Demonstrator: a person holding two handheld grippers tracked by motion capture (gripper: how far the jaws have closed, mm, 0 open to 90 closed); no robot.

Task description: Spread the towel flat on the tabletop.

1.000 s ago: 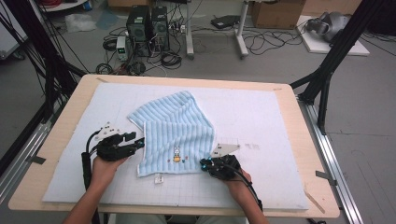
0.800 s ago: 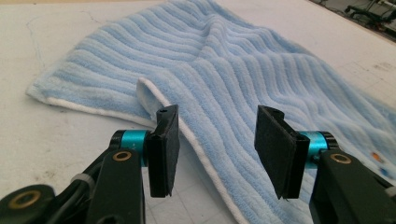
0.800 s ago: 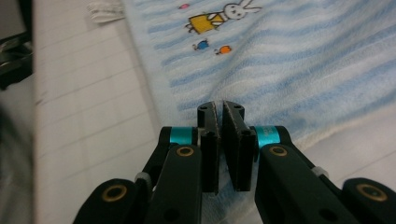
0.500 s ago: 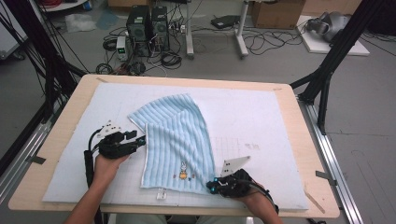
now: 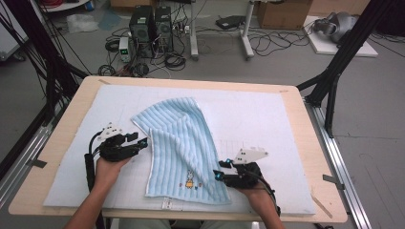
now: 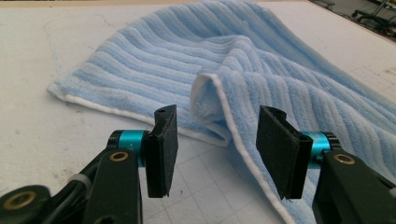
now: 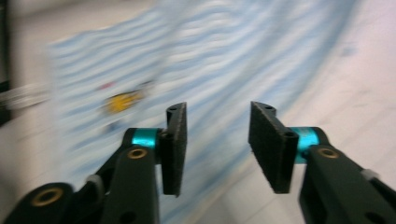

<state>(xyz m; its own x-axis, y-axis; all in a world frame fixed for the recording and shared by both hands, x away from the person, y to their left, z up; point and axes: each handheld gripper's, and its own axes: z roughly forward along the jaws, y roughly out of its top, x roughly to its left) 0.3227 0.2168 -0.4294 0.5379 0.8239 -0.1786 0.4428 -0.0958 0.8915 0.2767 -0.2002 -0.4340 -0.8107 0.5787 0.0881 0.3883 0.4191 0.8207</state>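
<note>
A light blue striped towel [image 5: 181,138] with a small embroidered figure [image 5: 190,181] lies partly folded on the white mat [image 5: 267,119]. My left gripper [image 5: 143,142] rests at the towel's left edge. In the left gripper view it [image 6: 215,140] is open, and a rolled white-hemmed fold of the towel [image 6: 261,60] lies just ahead of its pads without touching them. My right gripper [image 5: 218,174] sits at the towel's front right corner. Its jaws [image 7: 217,140] have just been opening and stand apart with nothing pinched; the blurred towel [image 7: 224,56] and the yellow figure [image 7: 122,101] lie beyond.
The mat covers a wooden table [image 5: 71,109], whose front edge is close to both hands. Bare mat stretches to the right and far side. Computer towers [image 5: 153,24], cables and a black frame post [image 5: 334,71] stand on the floor beyond.
The right gripper drew the towel's corner toward the table's front edge, then let it go and opened. The towel's lower part now lies flat. The left gripper stayed in place.
</note>
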